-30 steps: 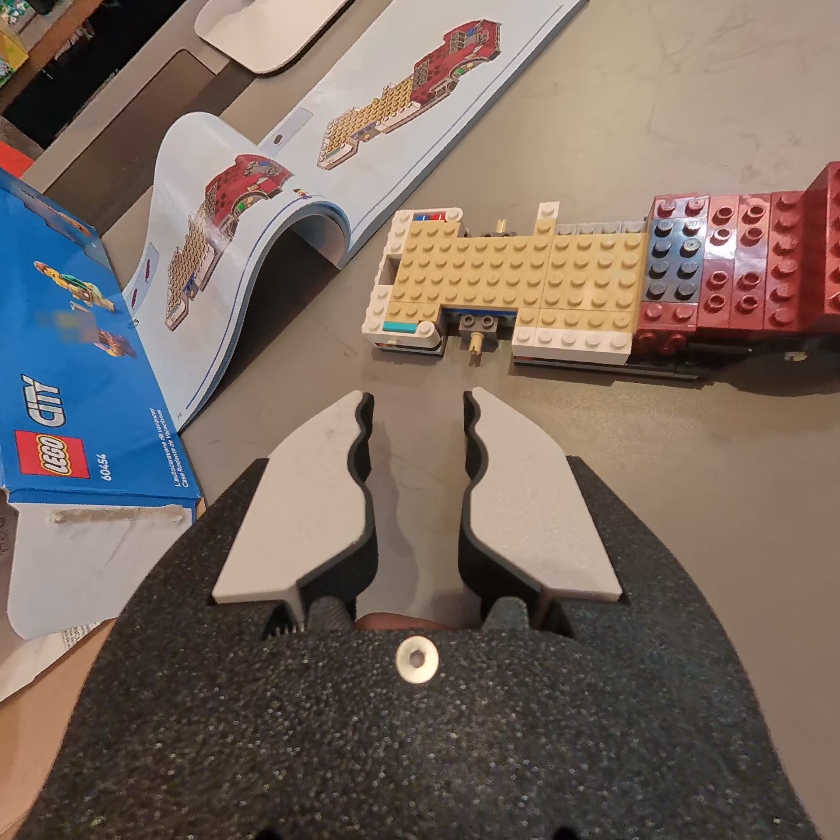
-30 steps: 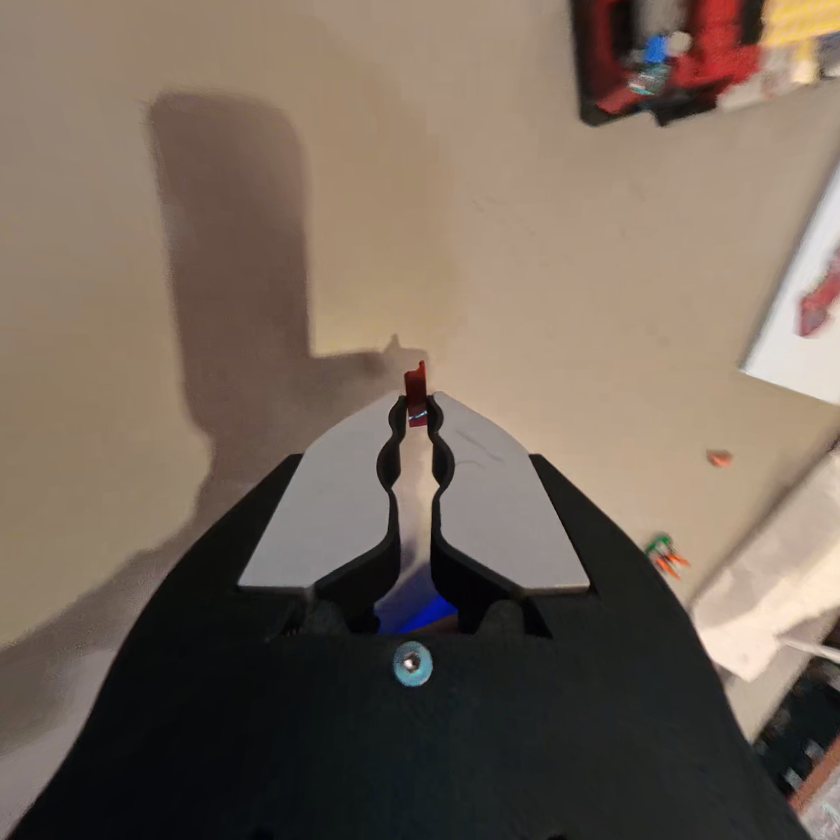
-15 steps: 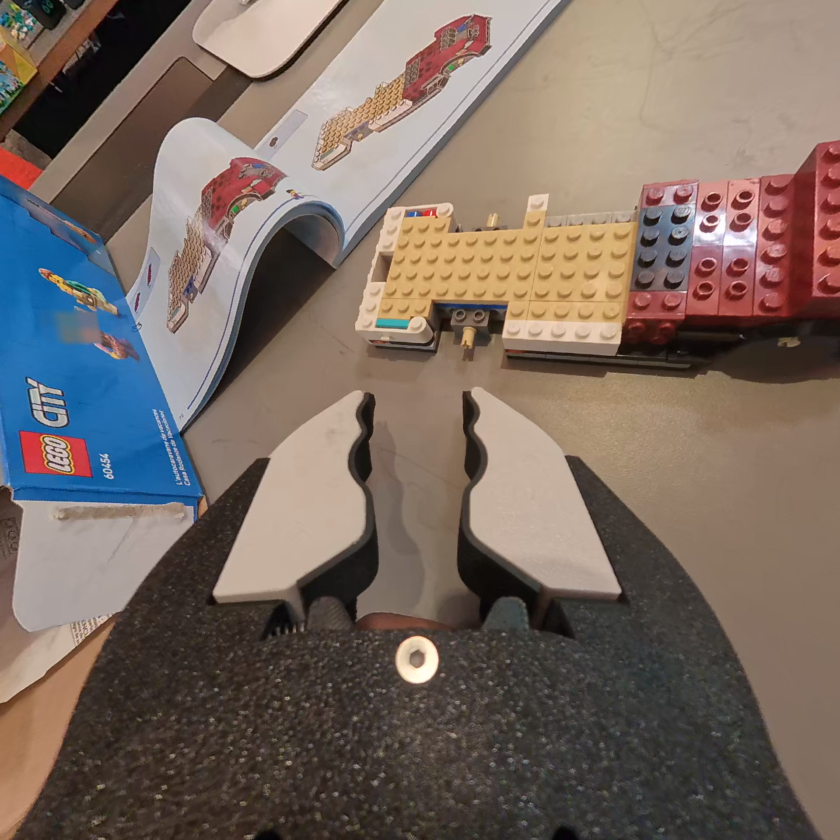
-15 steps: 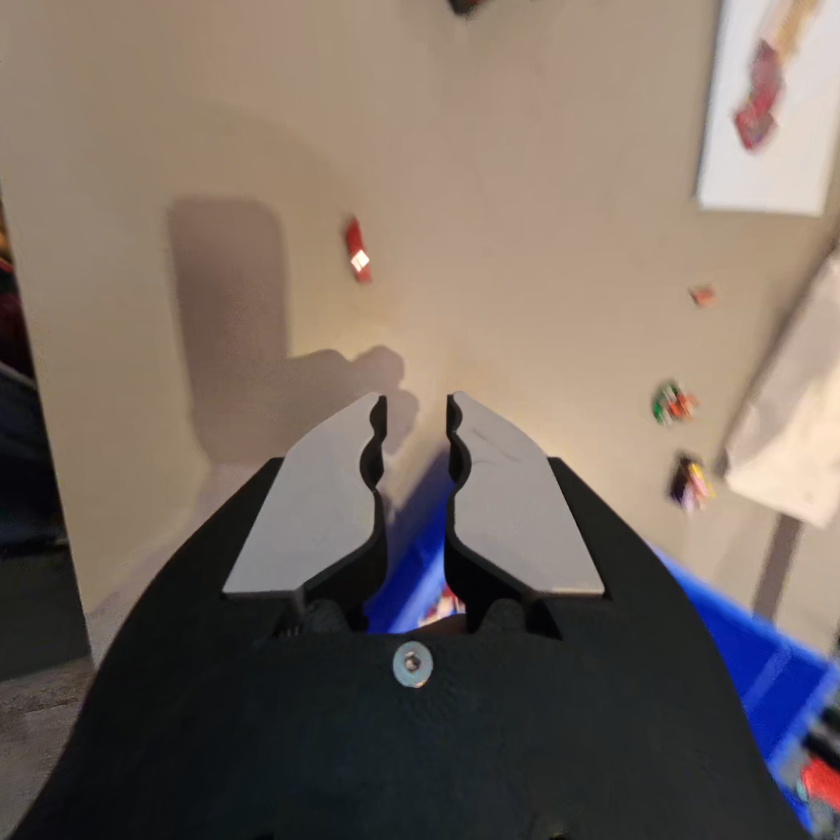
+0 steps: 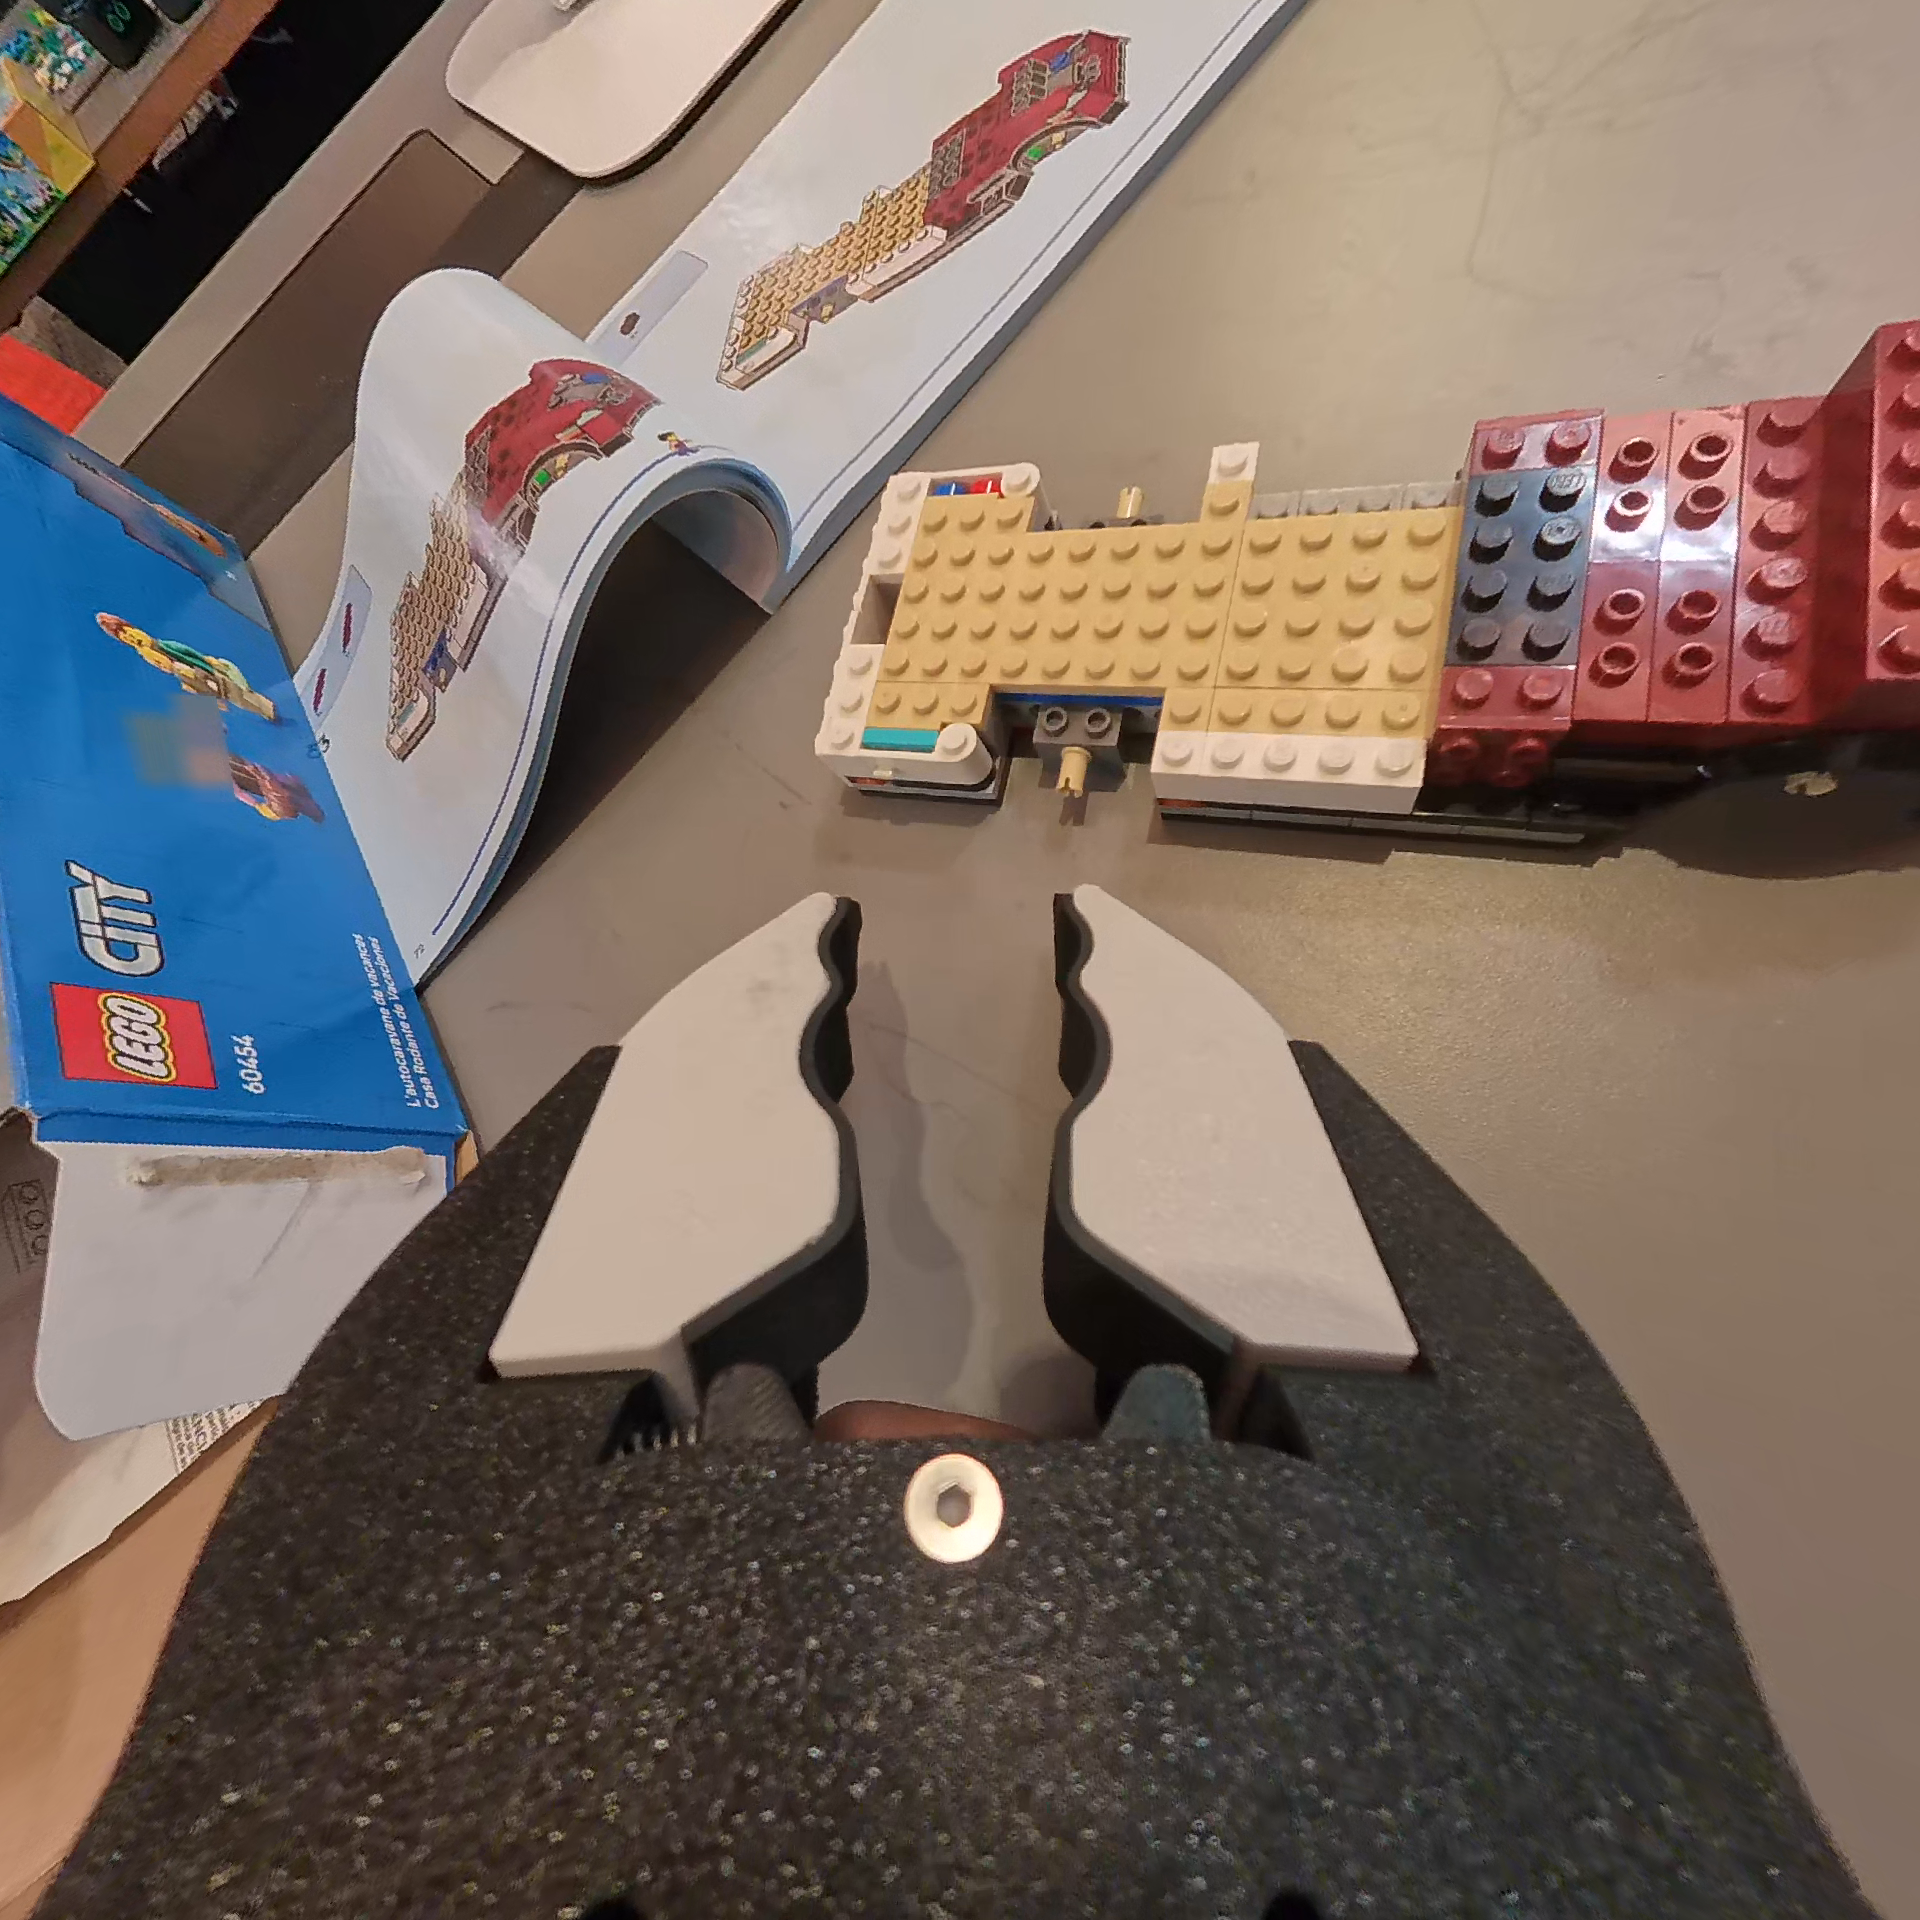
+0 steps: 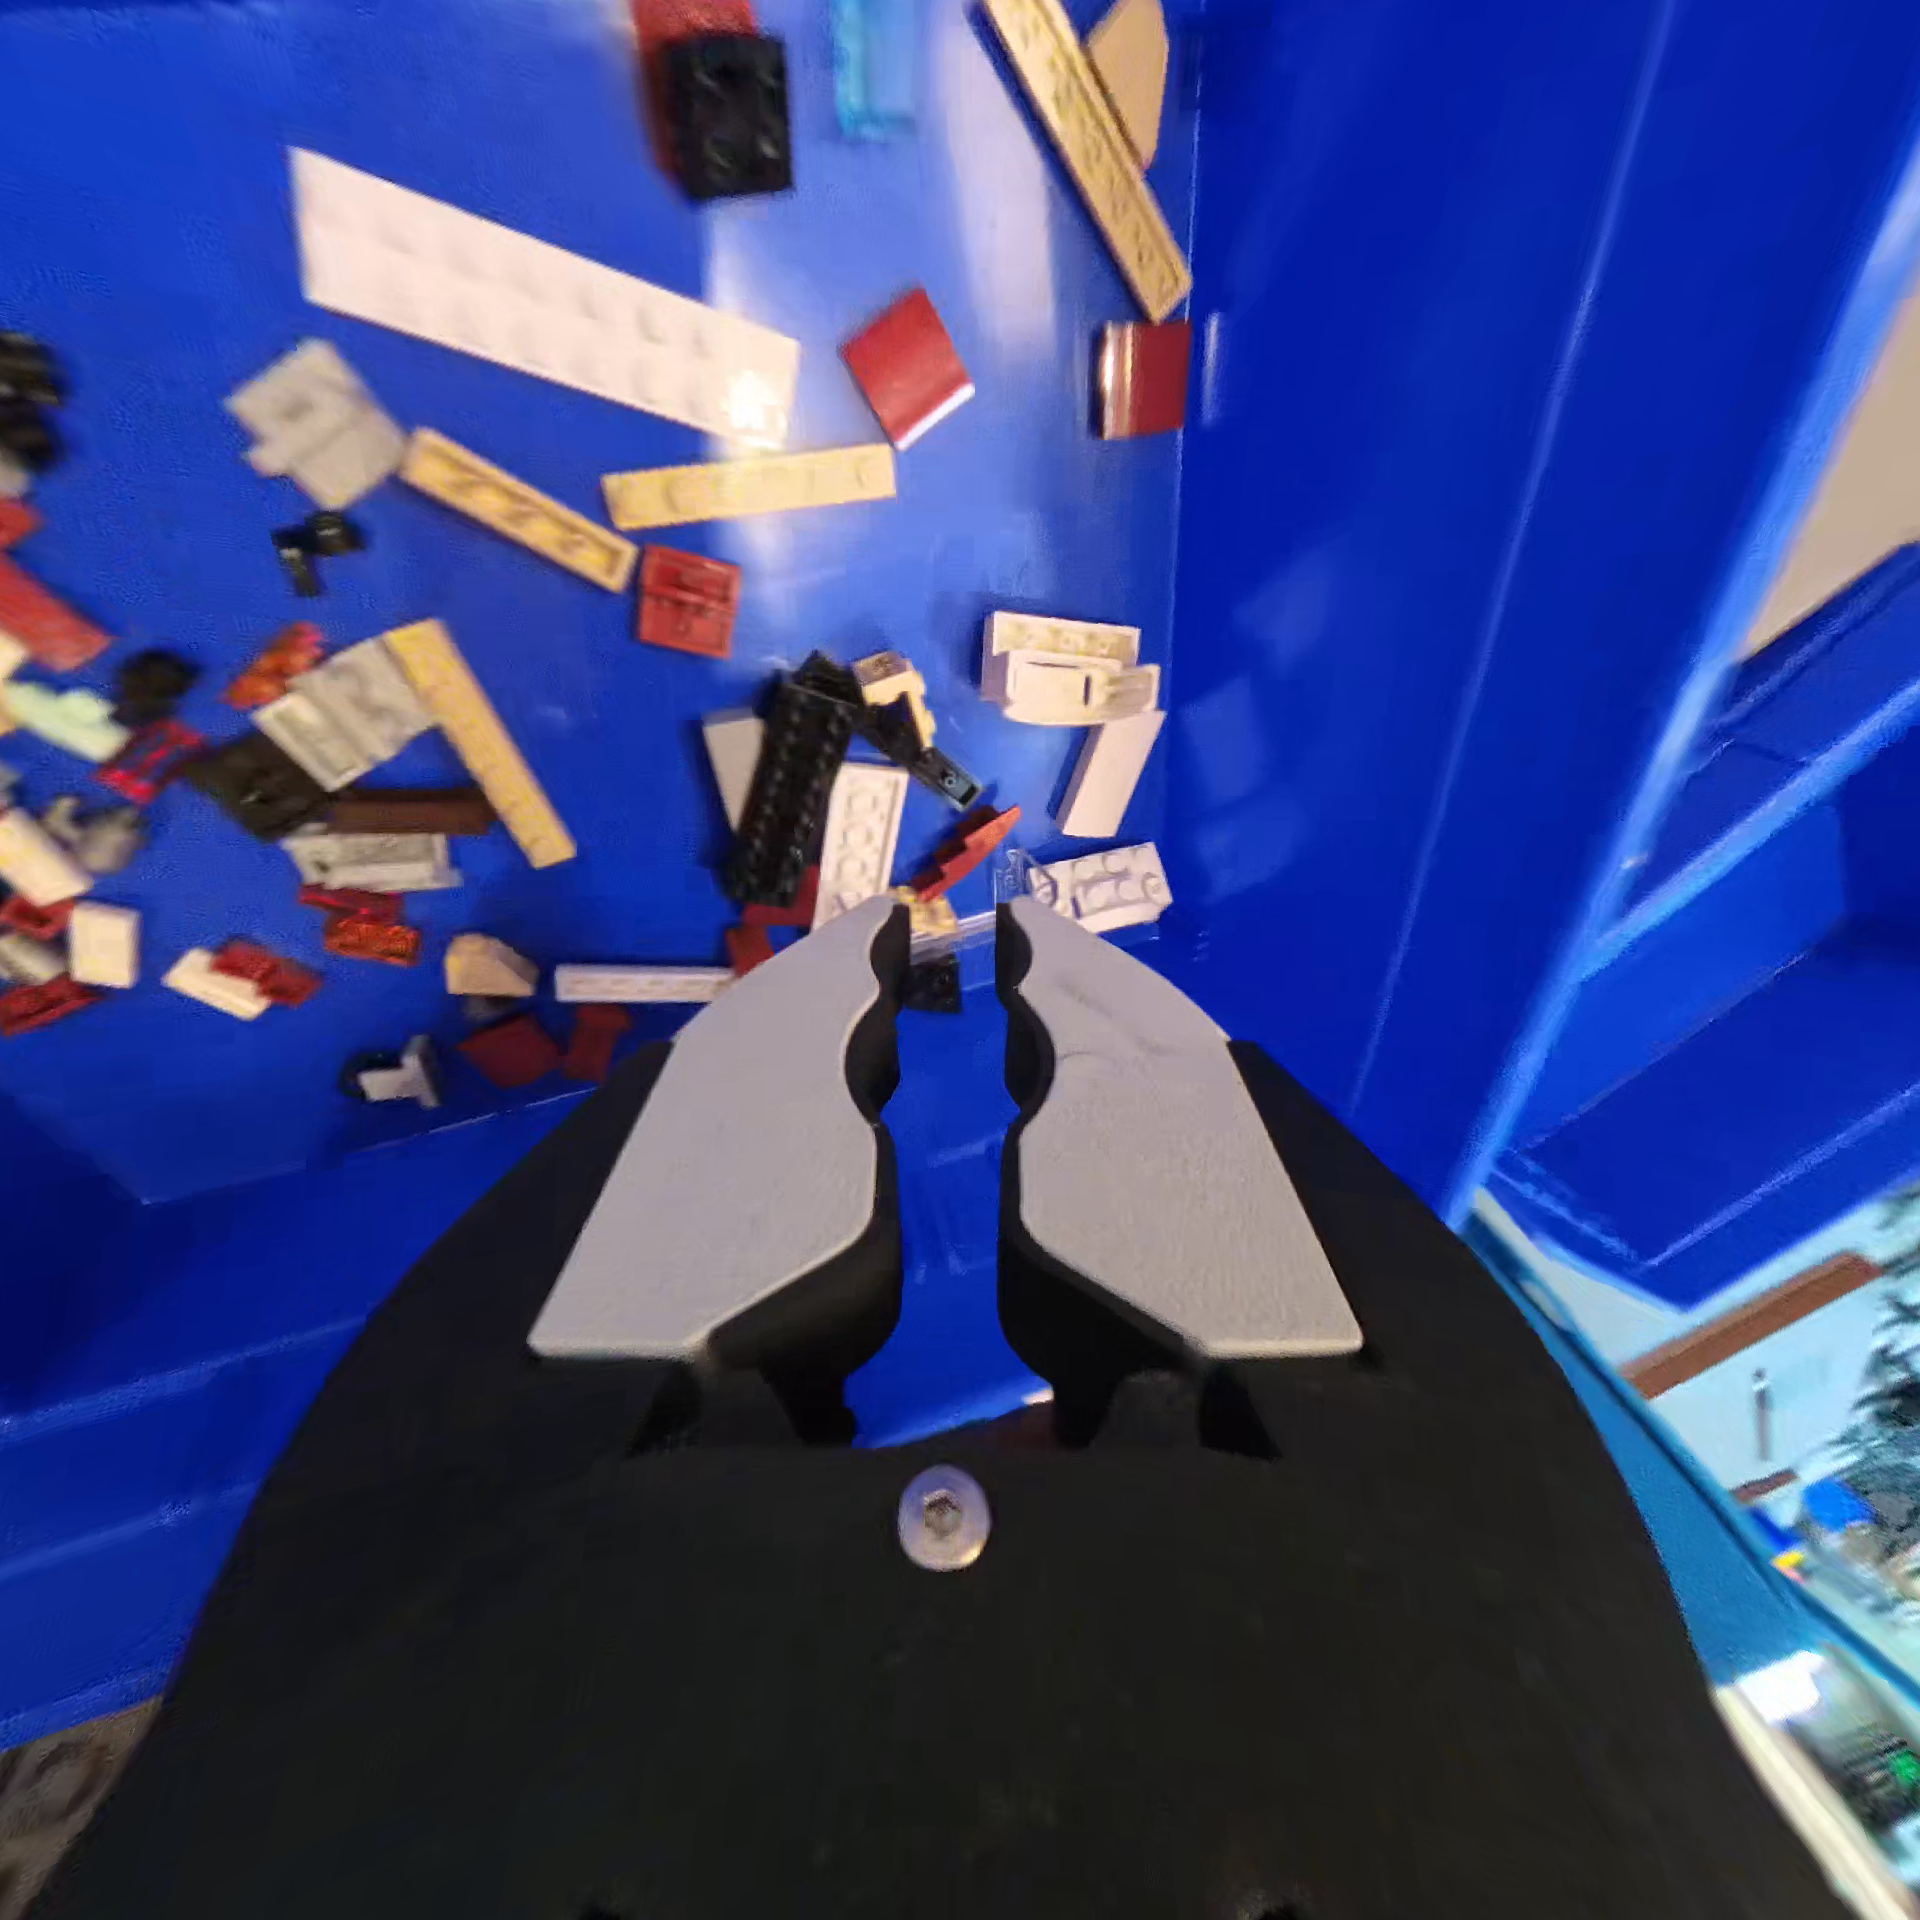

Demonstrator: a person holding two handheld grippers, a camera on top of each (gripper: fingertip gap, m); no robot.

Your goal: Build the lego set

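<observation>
The left gripper (image 5: 956, 914) hovers over the grey tabletop (image 5: 1455, 1091), jaws spread with nothing between them. Just ahead of the jaws lies a tan, white and dark red brick model (image 5: 1195, 613); an open instruction booklet (image 5: 582, 499) and a blue box (image 5: 156, 748) lie to their left. The right gripper (image 6: 948, 920) reaches into a blue bin (image 6: 1351, 623), jaws parted and gripping nothing, with loose bricks (image 6: 810, 800) scattered ahead and to the left, a small clear piece (image 6: 961, 930) lying between the tips
</observation>
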